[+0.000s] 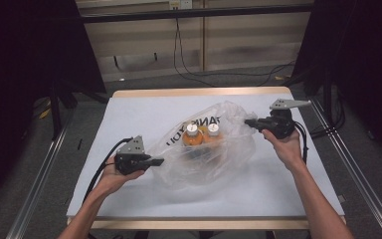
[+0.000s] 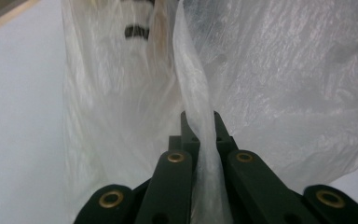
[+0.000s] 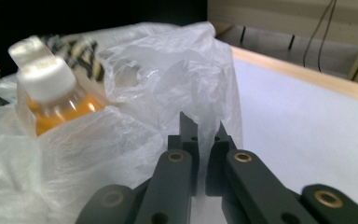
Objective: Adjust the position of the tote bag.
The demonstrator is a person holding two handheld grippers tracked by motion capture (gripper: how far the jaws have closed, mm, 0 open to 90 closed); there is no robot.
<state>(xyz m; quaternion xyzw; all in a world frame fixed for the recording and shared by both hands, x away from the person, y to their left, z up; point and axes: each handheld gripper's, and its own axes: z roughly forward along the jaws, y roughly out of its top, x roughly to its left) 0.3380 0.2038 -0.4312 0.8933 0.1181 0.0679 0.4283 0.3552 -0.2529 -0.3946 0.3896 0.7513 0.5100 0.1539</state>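
A clear plastic bag [image 1: 206, 149] with black lettering lies in the middle of the white table [image 1: 139, 112]. Inside it stand two orange bottles [image 1: 201, 135] with white caps, seen through the film. My left gripper [image 1: 156, 161] is shut on a fold of the plastic bag [image 2: 200, 116] at its left edge. My right gripper [image 1: 248, 122] is shut on the plastic bag [image 3: 168, 79] at its upper right edge, a thin strip of film pinched between its jaws. In the right gripper view one orange bottle [image 3: 56, 100] shows close at the left, blurred.
The table has a wooden rim [image 1: 199, 92]. Cables [image 1: 189, 69] run over the floor beyond its far edge. Metal rails [image 1: 40, 174] flank both sides, and dark curtains hang at left and right.
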